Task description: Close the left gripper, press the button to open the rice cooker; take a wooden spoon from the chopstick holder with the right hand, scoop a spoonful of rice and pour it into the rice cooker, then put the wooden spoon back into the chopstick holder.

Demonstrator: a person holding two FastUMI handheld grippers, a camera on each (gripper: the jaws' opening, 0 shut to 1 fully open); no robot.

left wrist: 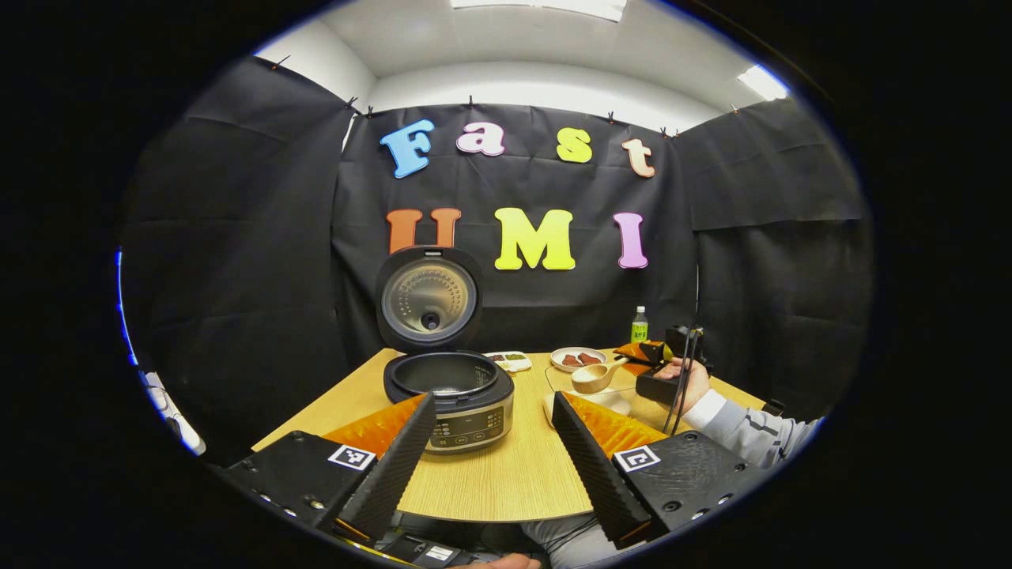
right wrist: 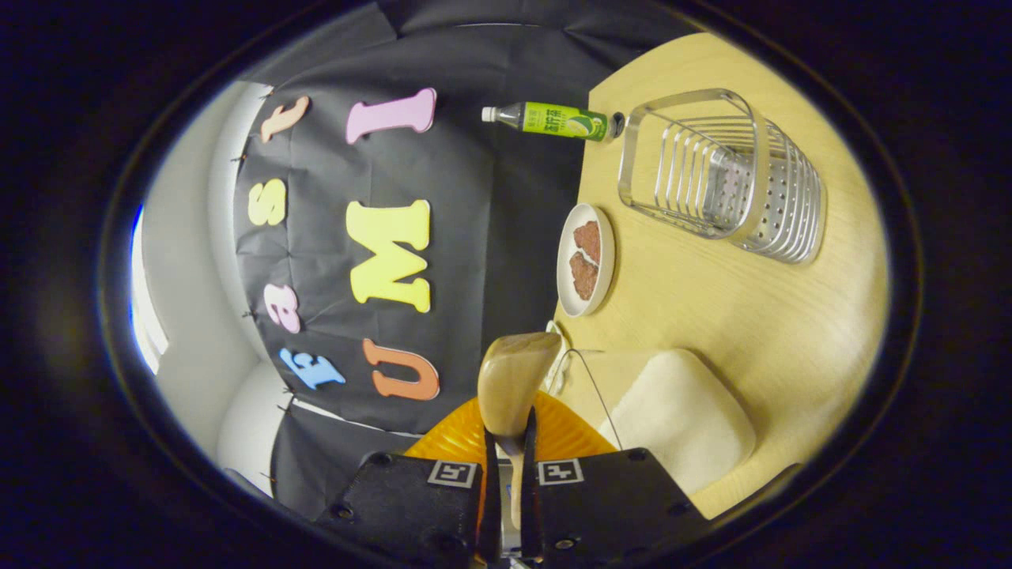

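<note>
Pinched between the black fingers of my right tool [right wrist: 507,462] is the pale wooden spoon [right wrist: 512,379], out of the wire chopstick holder [right wrist: 723,178] and above the clear container of white rice [right wrist: 680,419]. Its bowl looks empty, though I cannot be sure. My left tool [left wrist: 492,454] hangs spread over the light wooden worktop [left wrist: 506,482], facing the black-and-silver rice cooker [left wrist: 451,395], lid already up. Scooping, pouring and returning the spoon remain

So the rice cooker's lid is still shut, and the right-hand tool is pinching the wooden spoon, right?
Not quite: the rice cooker stands open, its lid raised upright, as the left gripper view shows. The rest holds: the right gripper has both fingers pressed on the wooden spoon handle, seen in the right gripper view.
</note>
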